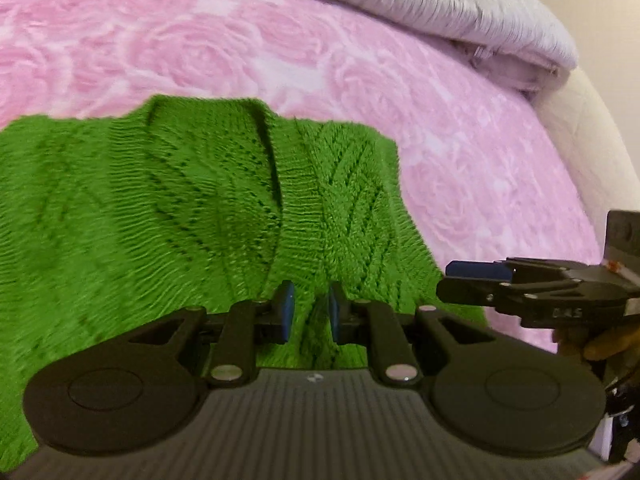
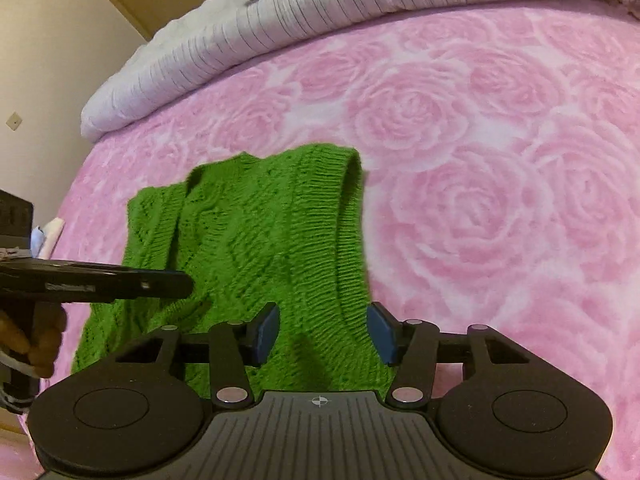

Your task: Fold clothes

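Green knit sweater [image 1: 168, 216] is cut off at the left frame edge and blurred; it lies on the pink rose blanket [image 2: 480, 200]. Left gripper [image 1: 311, 312] is clamped on a knit fold. Right gripper [image 2: 323, 334] is held apart over the ribbed edge, nothing gripped. Grey duvet [image 2: 240, 40] is bunched behind; open blanket is seen rightward.

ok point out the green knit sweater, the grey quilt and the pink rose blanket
green knit sweater [image 2: 248, 240]: right wrist view, middle of the knit panel
grey quilt [image 2: 240, 44]: right wrist view, ribbed folded edge
pink rose blanket [image 2: 480, 208]: right wrist view, large rose right of the sweater
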A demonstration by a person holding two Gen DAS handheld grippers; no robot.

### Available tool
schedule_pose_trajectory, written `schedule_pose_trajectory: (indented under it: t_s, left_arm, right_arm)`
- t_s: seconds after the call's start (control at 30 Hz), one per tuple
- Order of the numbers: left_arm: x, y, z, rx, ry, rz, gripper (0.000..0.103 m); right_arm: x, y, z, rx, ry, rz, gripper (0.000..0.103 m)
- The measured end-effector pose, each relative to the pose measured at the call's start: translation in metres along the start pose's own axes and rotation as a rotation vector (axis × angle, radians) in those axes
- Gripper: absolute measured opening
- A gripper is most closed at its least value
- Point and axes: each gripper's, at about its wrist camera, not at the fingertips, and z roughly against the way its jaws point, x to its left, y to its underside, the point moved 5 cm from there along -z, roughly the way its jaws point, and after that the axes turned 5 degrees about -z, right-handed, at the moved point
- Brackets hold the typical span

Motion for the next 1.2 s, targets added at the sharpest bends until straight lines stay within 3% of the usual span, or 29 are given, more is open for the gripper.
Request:
schedule_pose_trajectory:
  t_s: [0.13, 0.17, 0.2, 0.37, 0.4, 0.43, 0.47, 0.57, 0.63, 0.7, 0.8, 0.9, 1.0, 1.07, 1.17, 1.2]
  left_arm:
    - [-0.002, 0.0, -0.008, 0.008, -0.011, 0.0, 0.013]
    - [-0.002, 0.0, -0.009, 0.008, -0.014, -0.001, 0.013]
    - [-0.003, 0.001, -0.007, 0.007, -0.016, -0.001, 0.013]
    - [-0.005, 0.005, -0.008, 0.003, -0.017, 0.024, 0.013]
    - [-0.005, 0.004, -0.008, 0.003, -0.02, 0.024, 0.013]
    - [-0.006, 0.004, -0.008, 0.004, -0.024, 0.023, 0.013]
    - [-0.007, 0.002, -0.007, 0.005, -0.026, 0.021, 0.013]
    - [-0.014, -0.005, -0.002, -0.009, -0.011, 0.009, 0.013]
    - [-0.02, -0.01, 0.005, -0.035, 0.003, -0.006, 0.013]
    - [-0.024, -0.011, 0.006, -0.045, -0.001, -0.018, 0.013]
    - [-0.023, -0.007, 0.002, -0.018, -0.062, -0.027, 0.013]
    - [-0.02, 0.0, 0.015, -0.033, -0.075, -0.022, 0.013]
    - [-0.008, 0.013, 0.017, 0.003, -0.097, 0.013, 0.013]
    - [0.001, 0.021, 0.017, 0.024, -0.112, 0.038, 0.012]
    - [0.017, 0.024, 0.031, 0.011, -0.112, 0.091, 0.012]
    - [0.024, 0.022, 0.04, -0.011, -0.126, 0.097, 0.015]
  right_arm:
    - [-0.01, -0.005, -0.015, 0.069, -0.077, 0.015, 0.05]
    - [-0.012, -0.005, -0.017, 0.084, -0.094, 0.022, 0.036]
    - [-0.013, -0.005, -0.019, 0.104, -0.112, 0.033, 0.03]
    - [-0.012, -0.008, -0.022, 0.136, -0.137, 0.097, 0.024]
    - [-0.011, -0.009, -0.023, 0.131, -0.136, 0.109, 0.02]
    - [-0.01, -0.01, -0.023, 0.127, -0.135, 0.12, 0.006]
    - [-0.008, -0.01, -0.023, 0.119, -0.122, 0.14, 0.004]
    - [0.004, -0.009, -0.009, 0.05, 0.0, 0.245, 0.003]
    - [-0.003, -0.011, 0.007, -0.015, 0.094, 0.218, 0.003]
    - [-0.015, -0.009, 0.011, -0.024, 0.136, 0.162, 0.003]
    - [-0.026, 0.001, -0.004, 0.025, 0.104, 0.081, 0.003]
    - [-0.025, -0.009, 0.0, -0.013, 0.121, 0.065, 0.004]
    - [-0.022, -0.019, 0.018, -0.08, 0.15, 0.046, 0.004]
    - [-0.018, -0.016, 0.017, -0.047, 0.107, 0.045, 0.004]
    - [-0.019, -0.007, -0.007, 0.082, 0.172, 0.093, 0.004]
    - [-0.019, -0.01, -0.007, 0.066, 0.168, 0.086, 0.004]
